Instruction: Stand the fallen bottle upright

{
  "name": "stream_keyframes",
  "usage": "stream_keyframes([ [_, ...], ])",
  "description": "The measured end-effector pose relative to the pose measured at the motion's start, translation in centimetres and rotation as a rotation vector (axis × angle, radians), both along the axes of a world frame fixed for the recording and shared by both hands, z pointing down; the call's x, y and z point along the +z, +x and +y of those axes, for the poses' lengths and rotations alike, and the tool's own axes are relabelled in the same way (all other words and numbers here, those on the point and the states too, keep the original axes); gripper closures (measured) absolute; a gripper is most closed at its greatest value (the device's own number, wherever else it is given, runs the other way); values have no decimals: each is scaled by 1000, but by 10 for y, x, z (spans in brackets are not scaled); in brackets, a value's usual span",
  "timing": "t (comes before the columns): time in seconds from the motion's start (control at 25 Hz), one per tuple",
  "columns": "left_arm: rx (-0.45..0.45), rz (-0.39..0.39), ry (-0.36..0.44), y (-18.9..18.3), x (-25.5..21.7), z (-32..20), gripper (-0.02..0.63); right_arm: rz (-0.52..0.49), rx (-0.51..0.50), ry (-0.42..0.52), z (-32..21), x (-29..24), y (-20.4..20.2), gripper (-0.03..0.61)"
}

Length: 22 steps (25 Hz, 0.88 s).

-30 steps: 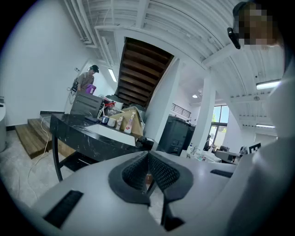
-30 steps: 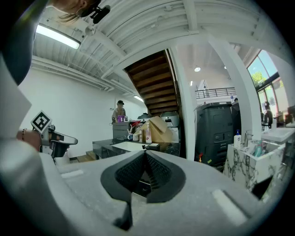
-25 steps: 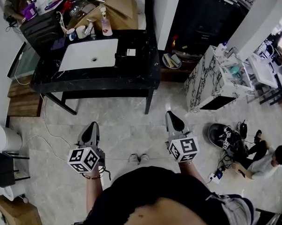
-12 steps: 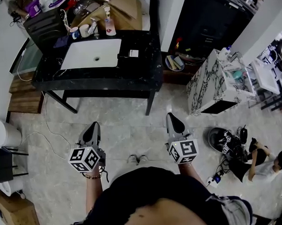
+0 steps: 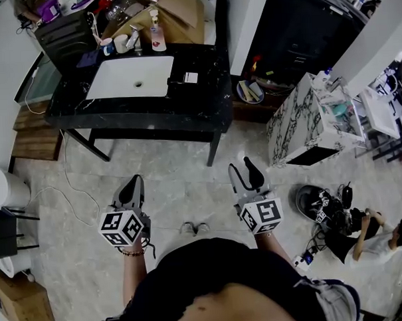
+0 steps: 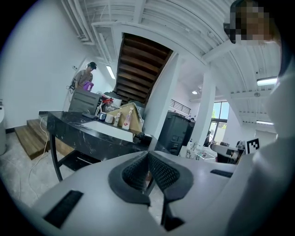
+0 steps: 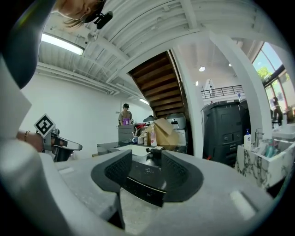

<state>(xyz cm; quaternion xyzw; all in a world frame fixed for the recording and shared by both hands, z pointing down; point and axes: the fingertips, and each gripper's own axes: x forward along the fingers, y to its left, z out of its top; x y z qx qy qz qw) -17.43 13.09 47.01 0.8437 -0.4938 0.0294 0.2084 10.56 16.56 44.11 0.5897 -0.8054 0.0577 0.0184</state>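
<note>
The bottle (image 5: 132, 40) that I take for the fallen one is a small pale item at the far edge of the tabletop (image 5: 204, 90). It lies towards the far left corner, just beside an upright pump bottle (image 5: 157, 33) and behind the white sink basin (image 5: 132, 78). It appears to slant rather than stand, but its long axis is too small to resolve in any view. I cannot confirm that it lies flat. It lies ahead of both units and well apart from them, with open floor and the near edge of the tabletop between. The left hand-held gripper (image 5: 131, 189) is more nearly in line with it; its jaws are closed together on nothing. The right hand-held gripper (image 5: 245, 171) has its jaws opening, with nothing between them.
</note>
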Motion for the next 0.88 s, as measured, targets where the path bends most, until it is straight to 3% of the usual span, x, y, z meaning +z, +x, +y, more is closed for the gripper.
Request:
stream_keyframes([
  [0.08,20,3,20,7,-3,0,609,-5,9,2,-2,-1,4,336],
  [0.24,30,174,44,14,-17,-8,607,54,16,-13,-13,3,7,240],
  [0.32,27,201,48,16,-20,-11,609,61,13,-23,-17,5,8,219],
  [0.44,29,184,44,23,-18,-14,608,52,15,-31,-18,5,14,216],
  [0.56,20,214,49,27,-19,-17,608,38,30,-28,-18,5,24,216],
  [0.88,30,228,116,49,-30,-12,609,80,46,34,-15,2,54,232],
])
